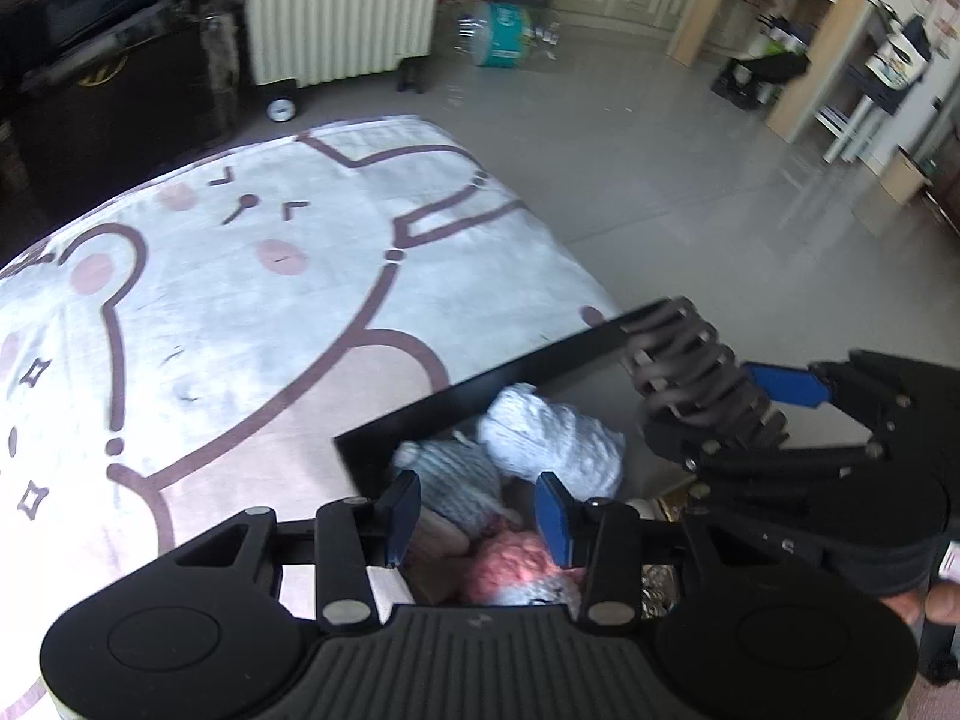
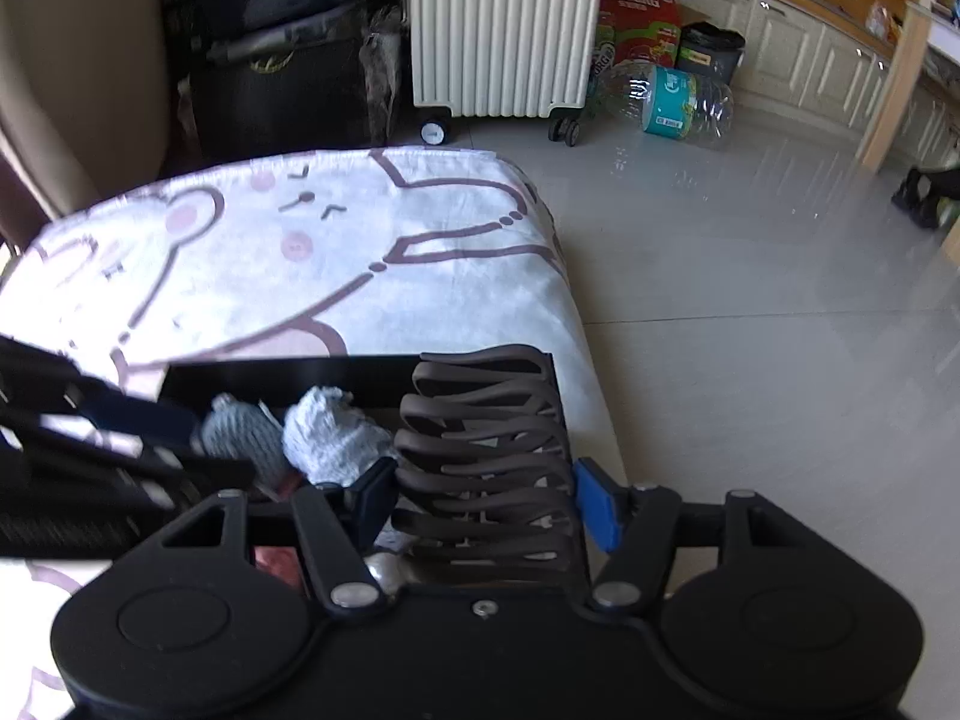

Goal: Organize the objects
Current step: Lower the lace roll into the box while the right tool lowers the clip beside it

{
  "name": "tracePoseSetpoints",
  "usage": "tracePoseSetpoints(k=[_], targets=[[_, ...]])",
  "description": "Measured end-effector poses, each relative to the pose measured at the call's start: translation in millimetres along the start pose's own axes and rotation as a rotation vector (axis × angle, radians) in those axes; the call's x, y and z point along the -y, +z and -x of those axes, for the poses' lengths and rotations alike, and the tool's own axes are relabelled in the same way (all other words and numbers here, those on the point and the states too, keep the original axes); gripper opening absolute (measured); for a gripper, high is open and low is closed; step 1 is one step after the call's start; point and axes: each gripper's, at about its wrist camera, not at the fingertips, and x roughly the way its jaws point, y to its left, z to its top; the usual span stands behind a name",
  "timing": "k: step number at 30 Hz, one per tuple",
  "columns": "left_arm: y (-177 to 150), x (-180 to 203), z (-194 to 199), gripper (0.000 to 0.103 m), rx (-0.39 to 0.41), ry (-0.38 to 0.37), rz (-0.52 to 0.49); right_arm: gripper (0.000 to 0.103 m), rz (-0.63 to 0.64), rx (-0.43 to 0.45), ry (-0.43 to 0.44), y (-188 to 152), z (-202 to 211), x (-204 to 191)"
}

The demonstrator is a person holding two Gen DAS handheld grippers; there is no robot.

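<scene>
A black box (image 1: pixel 480 384) (image 2: pixel 270 372) sits at the near edge of a bear-print blanket (image 1: pixel 210 300). Inside it lie a grey yarn ball (image 1: pixel 456 474) (image 2: pixel 240 432), a white yarn ball (image 1: pixel 552 438) (image 2: pixel 330 432) and a pink one (image 1: pixel 516 564). My left gripper (image 1: pixel 477 516) hovers over the box with its blue pads apart and nothing pressed between them. My right gripper (image 2: pixel 486 504) is shut on a dark brown ribbed rubbery piece (image 2: pixel 486 450) (image 1: pixel 690 360), held over the box's right end.
The blanket's right edge (image 2: pixel 558 276) drops to a grey tiled floor (image 2: pixel 750 300). Beyond the blanket stand a white radiator on wheels (image 2: pixel 498 30), a big plastic water bottle (image 2: pixel 666 96) and dark bags (image 2: pixel 270 72). A person's fingers (image 1: pixel 924 600) show at the right.
</scene>
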Motion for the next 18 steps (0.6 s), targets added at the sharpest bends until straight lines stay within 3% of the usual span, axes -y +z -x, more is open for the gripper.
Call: tracePoseSetpoints(k=[10, 15, 18], targets=[[1.6, 0.7, -9.9, 0.043, 0.029, 0.083, 0.034, 0.064, 0.132, -0.022, -0.075, 1.2, -8.8, -16.2], [2.3, -0.6, -11.2, 0.043, 0.037, 0.09, 0.043, 0.064, 0.227, 0.012, -0.132, -2.6, -3.2, -27.7], [2.2, -1.3, -13.9, 0.043, 0.036, 0.087, 0.055, 0.064, 0.265, 0.033, -0.124, -3.7, 0.3, -33.5]])
